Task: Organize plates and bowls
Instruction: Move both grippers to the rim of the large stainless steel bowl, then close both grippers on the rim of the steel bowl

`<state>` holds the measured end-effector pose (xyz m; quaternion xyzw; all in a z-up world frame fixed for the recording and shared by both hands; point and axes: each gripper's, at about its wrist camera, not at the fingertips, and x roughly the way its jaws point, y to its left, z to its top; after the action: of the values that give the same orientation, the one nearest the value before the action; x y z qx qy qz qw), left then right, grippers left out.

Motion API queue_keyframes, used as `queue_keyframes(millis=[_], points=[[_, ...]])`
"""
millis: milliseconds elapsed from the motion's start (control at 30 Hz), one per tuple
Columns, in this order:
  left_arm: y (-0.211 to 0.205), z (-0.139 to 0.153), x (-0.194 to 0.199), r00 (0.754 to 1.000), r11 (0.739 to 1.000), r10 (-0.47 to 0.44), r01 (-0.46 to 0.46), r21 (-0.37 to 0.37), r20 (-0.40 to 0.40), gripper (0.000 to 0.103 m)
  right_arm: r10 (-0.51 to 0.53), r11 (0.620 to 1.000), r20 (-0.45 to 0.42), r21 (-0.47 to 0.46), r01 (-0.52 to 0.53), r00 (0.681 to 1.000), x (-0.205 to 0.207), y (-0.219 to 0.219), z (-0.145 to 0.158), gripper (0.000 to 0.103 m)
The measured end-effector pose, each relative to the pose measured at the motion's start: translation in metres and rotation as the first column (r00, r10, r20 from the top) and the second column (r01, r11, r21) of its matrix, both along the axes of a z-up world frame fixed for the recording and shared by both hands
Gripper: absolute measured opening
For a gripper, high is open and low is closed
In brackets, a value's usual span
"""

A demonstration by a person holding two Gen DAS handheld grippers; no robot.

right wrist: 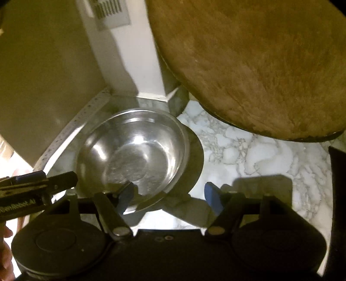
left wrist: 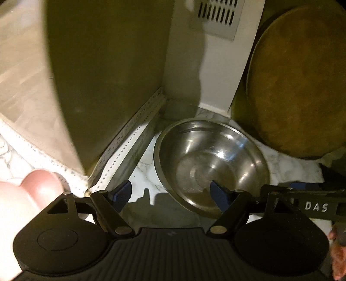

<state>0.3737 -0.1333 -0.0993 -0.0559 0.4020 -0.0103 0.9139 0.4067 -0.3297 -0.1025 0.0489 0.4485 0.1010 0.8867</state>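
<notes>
A steel bowl (left wrist: 212, 164) stands empty on the marble counter (left wrist: 287, 166), in the corner by an olive panel. My left gripper (left wrist: 170, 191) is open just above the bowl's near left rim, its right finger (left wrist: 218, 194) over the bowl's inside and its left finger over the counter. In the right wrist view the same bowl (right wrist: 134, 151) sits at centre left. My right gripper (right wrist: 168, 191) is open across its near right rim, with the left finger (right wrist: 127, 191) inside and the right finger over the marble (right wrist: 248, 151). No pad presses on the rim. Each gripper shows at the edge of the other's view.
A large round wooden board (left wrist: 298, 82) (right wrist: 259, 64) leans upright at the back right, close behind the bowl. A white post with a vent (left wrist: 216, 19) stands in the corner. A perforated metal strip (left wrist: 129, 138) runs along the olive panel's foot. A pink rounded object (left wrist: 39, 190) sits at far left.
</notes>
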Motion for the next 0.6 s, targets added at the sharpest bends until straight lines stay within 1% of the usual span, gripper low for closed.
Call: queue_keyframes(millis=[67,200,233,267,333,367,500,567,600], points=[[-0.003,-0.006,0.008,1.000,1.000,-0.003,0.003,0.003,-0.013,0.079,-0.004,1.000,-0.007,-0.006,0.004,1.000,0.006,0.000,-0.004,0.068],[-0.004,-0.012,0.022,0.999,1.000,0.014,-0.014,-0.003,-0.038,0.078,-0.027,1.000,-0.039,0.005,0.027,0.999,0.016,-0.001,-0.013,0.057],[-0.003,-0.014,0.024,0.999,1.000,0.022,-0.023,-0.012,-0.049,0.075,-0.031,0.999,-0.046,0.010,0.031,0.998,0.018,-0.001,-0.015,0.056],[-0.002,-0.016,0.028,0.998,0.999,0.025,-0.027,-0.022,-0.060,0.070,-0.033,0.999,-0.050,0.012,0.033,0.998,0.020,-0.001,-0.017,0.055],[0.000,-0.020,0.033,0.996,0.999,0.028,-0.032,-0.039,-0.086,0.066,-0.037,0.999,-0.060,0.014,0.038,0.997,0.021,-0.001,-0.020,0.053],[0.000,-0.022,0.034,0.996,0.999,0.028,-0.032,-0.040,-0.090,0.063,-0.039,0.999,-0.065,0.018,0.040,0.997,0.022,-0.001,-0.021,0.052],[-0.004,-0.026,0.039,0.995,0.999,0.012,-0.015,-0.029,-0.098,0.056,-0.043,0.999,-0.080,0.024,0.045,0.996,0.023,0.000,-0.024,0.045],[-0.005,-0.028,0.039,0.995,1.000,0.007,-0.010,-0.028,-0.102,0.048,-0.045,0.999,-0.080,0.027,0.047,0.996,0.023,0.001,-0.024,0.044],[-0.005,-0.029,0.040,0.994,1.000,0.010,-0.013,-0.027,-0.105,0.046,-0.046,0.998,-0.082,0.033,0.049,0.996,0.022,0.000,-0.024,0.041]])
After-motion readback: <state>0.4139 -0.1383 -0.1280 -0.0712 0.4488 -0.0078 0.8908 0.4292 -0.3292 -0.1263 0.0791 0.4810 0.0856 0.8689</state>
